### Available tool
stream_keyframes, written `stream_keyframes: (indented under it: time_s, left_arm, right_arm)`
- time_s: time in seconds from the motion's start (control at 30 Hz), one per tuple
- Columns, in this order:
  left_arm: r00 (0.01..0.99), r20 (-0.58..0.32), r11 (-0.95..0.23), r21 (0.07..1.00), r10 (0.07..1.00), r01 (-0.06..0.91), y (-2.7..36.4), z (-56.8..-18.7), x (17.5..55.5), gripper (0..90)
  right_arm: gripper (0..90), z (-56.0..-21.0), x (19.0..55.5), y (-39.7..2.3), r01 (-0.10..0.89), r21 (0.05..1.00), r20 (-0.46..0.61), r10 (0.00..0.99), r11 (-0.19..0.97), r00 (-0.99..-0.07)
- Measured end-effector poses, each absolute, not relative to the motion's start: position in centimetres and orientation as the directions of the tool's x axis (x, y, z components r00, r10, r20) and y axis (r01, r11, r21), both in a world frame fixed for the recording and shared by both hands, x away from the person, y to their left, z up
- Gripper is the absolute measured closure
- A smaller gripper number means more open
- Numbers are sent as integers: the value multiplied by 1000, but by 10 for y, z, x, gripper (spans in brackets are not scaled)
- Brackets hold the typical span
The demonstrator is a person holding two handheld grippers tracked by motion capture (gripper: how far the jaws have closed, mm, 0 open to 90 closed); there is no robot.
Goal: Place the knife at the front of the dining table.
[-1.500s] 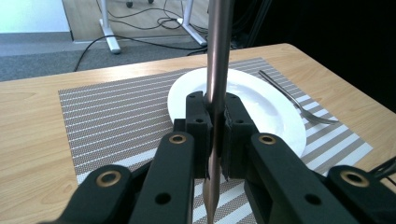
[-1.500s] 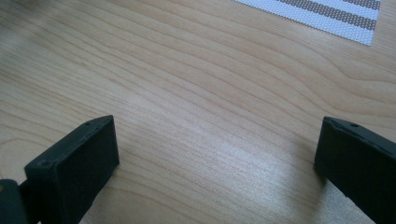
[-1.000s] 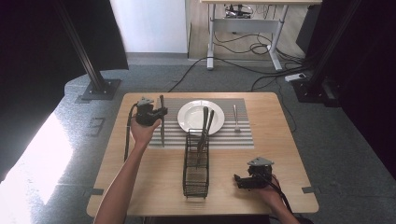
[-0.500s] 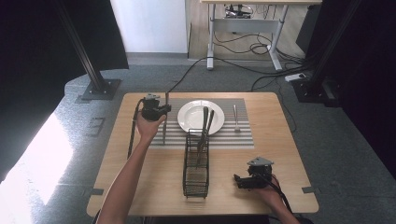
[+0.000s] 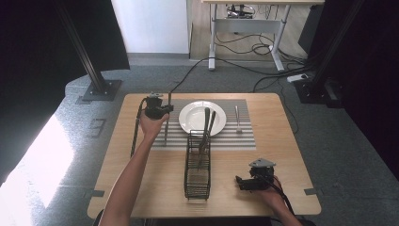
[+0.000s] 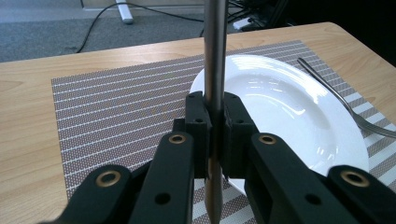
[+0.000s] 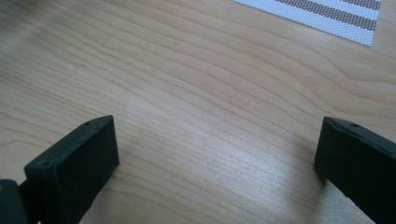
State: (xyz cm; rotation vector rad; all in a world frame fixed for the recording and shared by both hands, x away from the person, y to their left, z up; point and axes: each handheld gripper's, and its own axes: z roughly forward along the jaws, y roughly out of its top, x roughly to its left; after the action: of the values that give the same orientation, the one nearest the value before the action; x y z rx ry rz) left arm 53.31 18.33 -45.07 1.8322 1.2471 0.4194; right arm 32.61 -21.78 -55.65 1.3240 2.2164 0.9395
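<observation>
My left gripper [image 5: 167,109] is shut on a long metal utensil [image 5: 166,127] and holds it over the left part of the striped placemat [image 5: 244,136], just left of the white plate [image 5: 190,117]. In the left gripper view the utensil [image 6: 215,56] stands upright between the jaws of the gripper [image 6: 215,116], with the plate [image 6: 289,102] right behind it. My right gripper [image 5: 241,182] rests low on the table near the front right. Its jaws are wide apart in the right gripper view [image 7: 215,154], with bare wood between them.
A black wire rack [image 5: 197,172] stands in front of the plate with two utensils [image 5: 207,123] upright in it. A fork [image 5: 237,117] lies on the mat right of the plate, the same fork [image 6: 345,102] showing past the plate. Cables run on the floor behind the table.
My left gripper has carried the utensil a little to the right and farther from the person, closer to the plate. The right gripper has stayed in place.
</observation>
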Motion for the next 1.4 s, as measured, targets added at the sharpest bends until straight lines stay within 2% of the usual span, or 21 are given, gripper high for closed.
stream_keyframes:
  time_s: [0.63,0.73,1.4]
  left_arm:
    - [388,-198,-121,742,900,660,183,-471,564,817]
    - [365,-254,-70,730,896,679,186,-480,570,819]
    - [283,-308,-15,651,908,759,186,-517,591,814]
  right_arm:
    - [2,-556,326,-216,614,717,7,877,331,-480]
    - [1,-556,327,-216,614,716,7,876,331,-481]
    - [1,-556,327,-216,612,717,7,874,334,-485]
